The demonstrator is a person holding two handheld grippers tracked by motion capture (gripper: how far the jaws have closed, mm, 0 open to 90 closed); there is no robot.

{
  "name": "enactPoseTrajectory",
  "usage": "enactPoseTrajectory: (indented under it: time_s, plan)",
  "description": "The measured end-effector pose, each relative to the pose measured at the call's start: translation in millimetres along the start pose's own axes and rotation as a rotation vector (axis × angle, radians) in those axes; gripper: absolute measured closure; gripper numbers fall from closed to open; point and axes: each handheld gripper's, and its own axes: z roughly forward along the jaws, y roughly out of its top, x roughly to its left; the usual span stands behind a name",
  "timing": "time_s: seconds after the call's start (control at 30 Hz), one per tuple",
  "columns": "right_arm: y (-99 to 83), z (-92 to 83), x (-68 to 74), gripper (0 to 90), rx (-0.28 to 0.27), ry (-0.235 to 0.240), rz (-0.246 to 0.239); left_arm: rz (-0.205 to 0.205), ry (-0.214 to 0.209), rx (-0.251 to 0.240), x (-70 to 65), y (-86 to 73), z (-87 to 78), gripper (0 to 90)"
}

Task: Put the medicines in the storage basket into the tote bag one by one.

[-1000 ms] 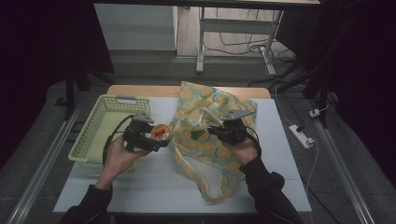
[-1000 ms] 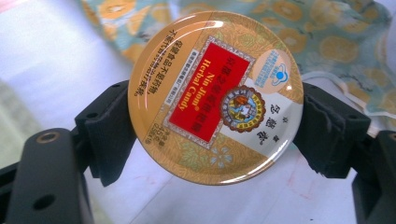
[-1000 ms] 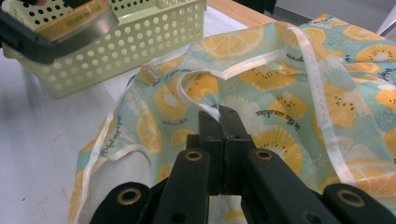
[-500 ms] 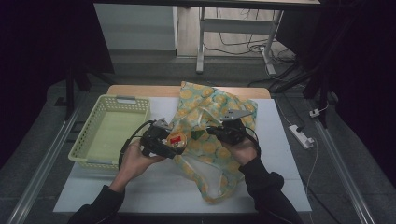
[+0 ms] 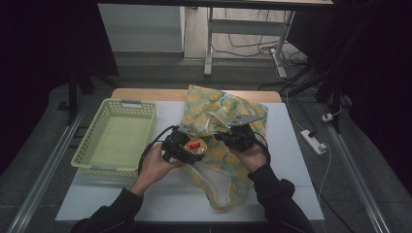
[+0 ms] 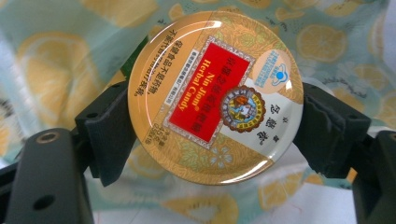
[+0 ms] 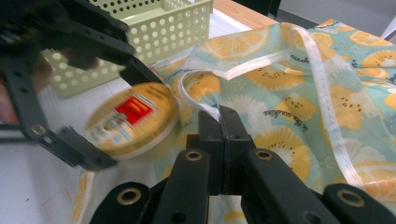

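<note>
High view: candy tin (image 5: 196, 146) sits mid-tabletop, over the near-left part of the lemon-print bag (image 5: 221, 114).
Left gripper (image 5: 187, 149): jaws clamped on the tin's rim from both sides, lid up.
Right gripper (image 5: 233, 137): jaws pinched tight on the bag's white hem.
Basket (image 5: 97, 158): along the tabletop's left edge.

Gold tin (image 6: 215, 93) (red label), lemon-print bag (image 5: 223, 109)

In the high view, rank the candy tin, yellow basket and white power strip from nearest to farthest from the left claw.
1. Candy tin: clamped in the left claw.
2. Yellow basket: just to its left.
3. White power strip: far right, off the table.
</note>
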Motion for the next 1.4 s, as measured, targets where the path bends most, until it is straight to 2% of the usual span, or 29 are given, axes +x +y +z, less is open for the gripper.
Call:
enactPoseTrajectory:
  time_s: [0.13,0.37,0.7,1.2,1.4]
  plan:
    - [0.5,-0.1,0.6,89.7,0.0,0.0,-0.002,0.021,0.002,0.013,-3.0,5.8,9.8,20.9]
    - [0.2,0.7,0.8,89.7,0.002,0.002,-0.002,-0.022,-0.005,0.028,4.9,14.6,27.3,20.8]
    - [-0.3,0.9,-0.2,89.7,0.009,0.002,0.0,-0.032,0.026,0.05,13.8,22.3,49.2,20.8]
    - [-1.3,3.5,-0.3,89.6,0.017,0.002,0.001,-0.061,0.052,0.04,31.0,31.8,68.9,20.8]
    - [-2.0,4.2,-1.2,89.7,0.026,-0.002,0.003,-0.067,0.069,0.022,35.8,33.5,79.4,20.7]
